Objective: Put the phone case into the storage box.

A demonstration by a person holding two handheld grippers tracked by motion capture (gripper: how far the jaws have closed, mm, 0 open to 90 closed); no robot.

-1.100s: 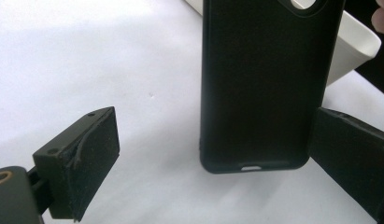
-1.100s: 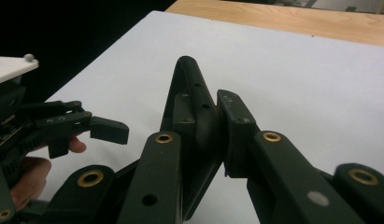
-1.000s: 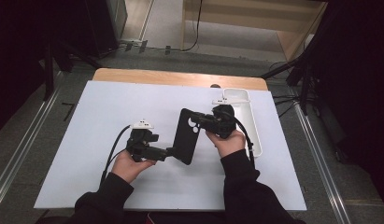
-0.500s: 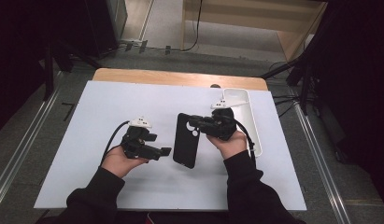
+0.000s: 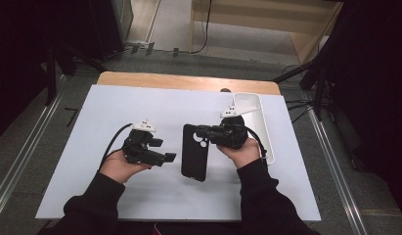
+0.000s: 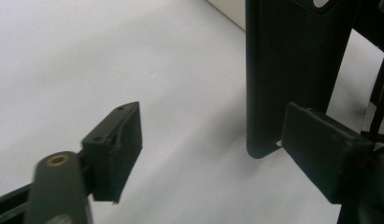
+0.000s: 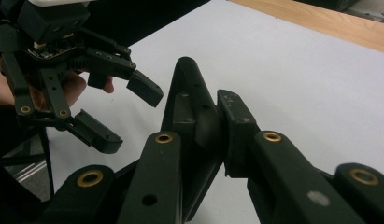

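On the wide white surface [image 5: 115, 112] we see a flat black plastic phone case [image 5: 194, 155]. Our right claw [image 5: 204, 132] pinches its upper edge, likely to steady it; our left claw [image 5: 165, 157] gapes empty beside it.

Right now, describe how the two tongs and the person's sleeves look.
Both are black linkage frames with brass-coloured pivot pins and flat rectangular black pads. The left tongs carry a small white block on top, and a black cable curves off behind them. The right tongs bear a light grey plate on top and a black cable. The sleeves are long and black.
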